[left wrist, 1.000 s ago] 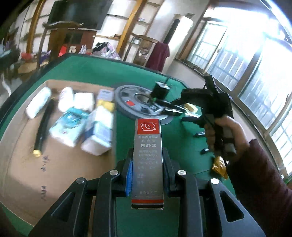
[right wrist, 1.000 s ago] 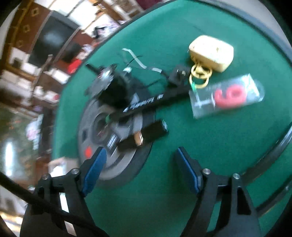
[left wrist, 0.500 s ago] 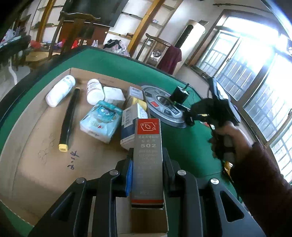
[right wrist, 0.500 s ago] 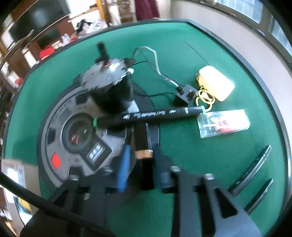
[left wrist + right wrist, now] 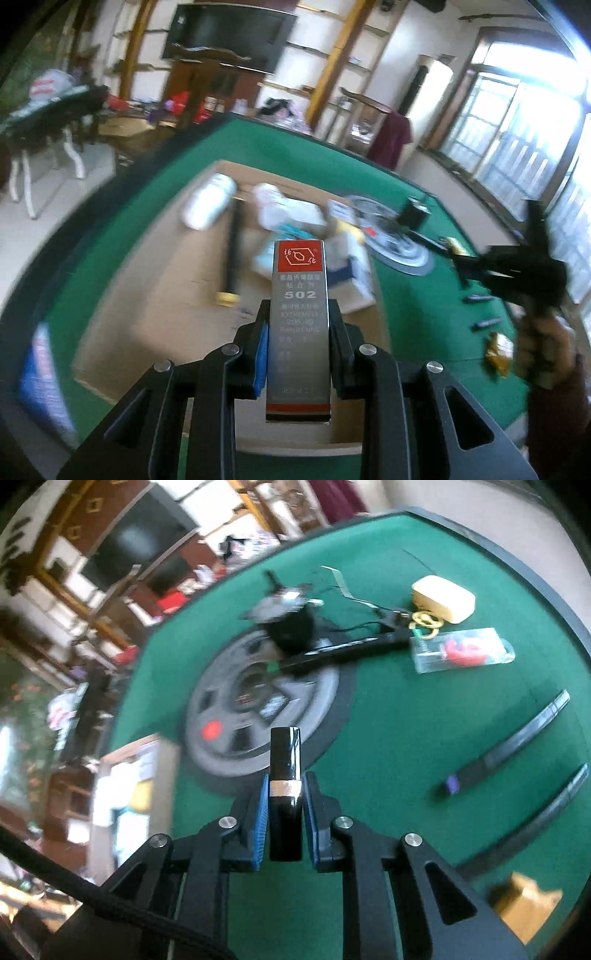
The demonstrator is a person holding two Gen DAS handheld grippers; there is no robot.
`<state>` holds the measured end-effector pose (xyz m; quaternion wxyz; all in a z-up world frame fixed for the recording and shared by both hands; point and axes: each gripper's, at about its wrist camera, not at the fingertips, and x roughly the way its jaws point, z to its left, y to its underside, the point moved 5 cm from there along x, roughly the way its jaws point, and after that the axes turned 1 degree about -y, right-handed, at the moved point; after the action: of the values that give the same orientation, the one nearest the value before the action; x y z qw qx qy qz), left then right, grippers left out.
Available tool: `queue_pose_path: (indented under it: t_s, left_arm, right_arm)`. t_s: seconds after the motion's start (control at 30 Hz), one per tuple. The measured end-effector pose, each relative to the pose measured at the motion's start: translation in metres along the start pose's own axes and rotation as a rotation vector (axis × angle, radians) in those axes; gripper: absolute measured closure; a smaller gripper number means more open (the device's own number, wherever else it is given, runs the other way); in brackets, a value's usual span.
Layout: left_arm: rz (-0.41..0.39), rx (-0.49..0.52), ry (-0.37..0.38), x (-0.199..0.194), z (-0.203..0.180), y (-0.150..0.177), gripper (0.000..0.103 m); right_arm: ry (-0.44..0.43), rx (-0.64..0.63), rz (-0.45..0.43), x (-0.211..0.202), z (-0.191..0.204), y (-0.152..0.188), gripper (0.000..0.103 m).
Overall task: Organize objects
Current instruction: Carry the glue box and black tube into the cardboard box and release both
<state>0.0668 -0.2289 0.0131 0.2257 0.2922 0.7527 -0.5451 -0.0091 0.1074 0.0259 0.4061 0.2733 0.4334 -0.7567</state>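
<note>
My left gripper (image 5: 298, 321) is shut on a silver 502 glue box (image 5: 299, 314) with a red top, held above the cardboard sheet (image 5: 155, 302). My right gripper (image 5: 285, 797) is shut on a black lipstick tube (image 5: 285, 771) with a gold band, lifted above the green table (image 5: 388, 746) near the grey weight plate (image 5: 258, 709). The right gripper also shows at the right of the left wrist view (image 5: 517, 269), blurred.
On the cardboard lie a white bottle (image 5: 208, 201), a black tube with a yellow cap (image 5: 232, 254) and several packets (image 5: 306, 236). On the felt lie a black motor (image 5: 291, 624), a black marker (image 5: 351, 650), a cream case (image 5: 443, 598), a clear packet (image 5: 463, 650) and two dark strips (image 5: 509, 742).
My right gripper closed on the lipstick tube and lifted it off the weight plate. My left gripper moved left over the cardboard with the glue box.
</note>
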Motion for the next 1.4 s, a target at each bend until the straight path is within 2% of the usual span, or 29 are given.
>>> queue_pose_path:
  t_s: [0.1,0.27,0.43,0.57,0.77,0.83,0.93,1.0,1.17,1.3,1.4]
  left_arm:
    - [0.000,0.016,-0.081,-0.002,0.016,-0.007,0.080]
    - [0.020,0.048,-0.162,0.010,0.030,-0.018,0.080]
    - [0.053,0.091,-0.206,0.032,0.040,-0.028,0.080]
    - [0.093,0.090,-0.204,0.051,0.052,-0.034,0.080]
    - [0.133,0.084,-0.192,0.072,0.060,-0.044,0.080]
    - [0.169,0.061,-0.168,0.079,0.064,-0.044,0.080]
    - [0.182,0.042,-0.181,0.080,0.071,-0.045,0.080]
    - [0.194,0.007,-0.154,0.081,0.075,-0.045,0.080]
    - [0.181,-0.006,-0.127,0.077,0.074,-0.045,0.078]
    - [0.151,-0.027,-0.088,0.070,0.075,-0.046,0.067]
    - [0.132,-0.042,-0.075,0.065,0.076,-0.047,0.066]
  right_arm:
    - [-0.080,-0.051,0.006,-0.017,0.025,0.017,0.088]
    - [-0.185,-0.121,0.066,-0.003,0.086,0.039,0.088]
    - [-0.255,-0.173,0.142,0.019,0.136,0.070,0.088]
    - [-0.277,-0.218,0.180,0.035,0.171,0.086,0.088]
    - [-0.260,-0.271,0.235,0.074,0.222,0.094,0.087]
    - [-0.242,-0.286,0.257,0.092,0.237,0.095,0.087]
    - [-0.206,-0.299,0.281,0.117,0.251,0.093,0.087]
    - [-0.183,-0.304,0.287,0.130,0.257,0.091,0.088]
    - [-0.120,-0.321,0.283,0.154,0.265,0.085,0.088]
    - [-0.071,-0.340,0.268,0.161,0.264,0.080,0.088]
    - [-0.051,-0.346,0.259,0.161,0.262,0.080,0.087]
